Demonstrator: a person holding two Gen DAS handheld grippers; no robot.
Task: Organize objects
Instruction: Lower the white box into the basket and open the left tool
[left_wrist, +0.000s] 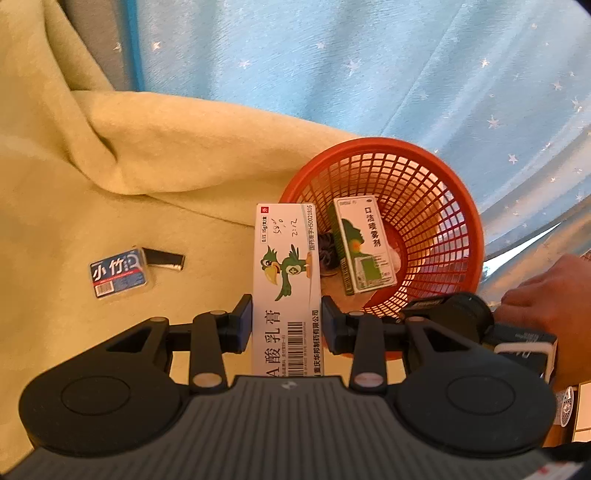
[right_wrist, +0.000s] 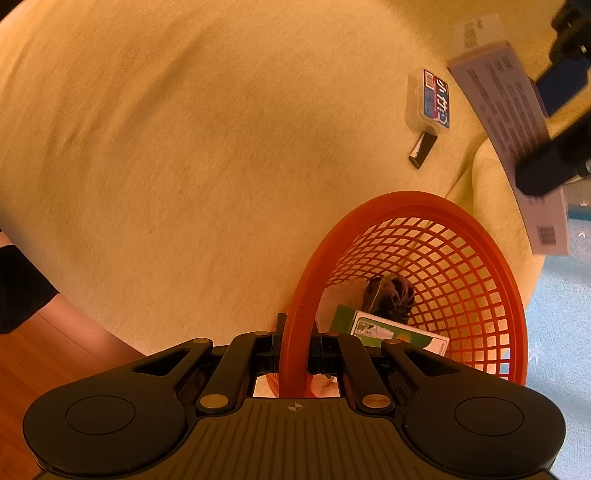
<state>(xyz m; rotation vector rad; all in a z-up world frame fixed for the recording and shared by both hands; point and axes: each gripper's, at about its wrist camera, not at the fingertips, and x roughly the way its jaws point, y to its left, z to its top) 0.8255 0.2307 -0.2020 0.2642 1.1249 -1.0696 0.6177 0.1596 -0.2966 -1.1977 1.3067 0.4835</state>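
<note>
Left claw (left_wrist: 287, 325): its 2 blue-padded fingers (left_wrist: 242, 325) are clamped on the sides of a long white cardboard medicine box with a green cartoon parrot and a barcode (left_wrist: 286, 273). The box is held clear of the surface, and its far end reaches over the near rim of the round orange plastic lattice basket (left_wrist: 461, 206), which sits ahead and to the right of this claw.

Inside the basket: 1 green-and-white cardboard box (left_wrist: 364, 245) leaning on the lattice wall, and a dark crumpled fabric item (left_wrist: 327, 253) just beside it, partly hidden behind the parrot box.

Ahead and to the left of the left claw, on the yellow-green fleece blanket (left_wrist: 155, 155): a small clear plastic case with a blue and red label (left_wrist: 118, 273), and a short black flat object (left_wrist: 164, 259) touching its far corner. What the black object is cannot be told.

Right claw (right_wrist: 295, 354): fingers closed on the orange basket's rim (right_wrist: 291, 332), 1 finger outside the wall and 1 inside. A hand (left_wrist: 543, 299) shows at the right edge of the left view, gripping this tool.

Beyond the basket, a blue fabric with small white stars (left_wrist: 369, 66).
</note>
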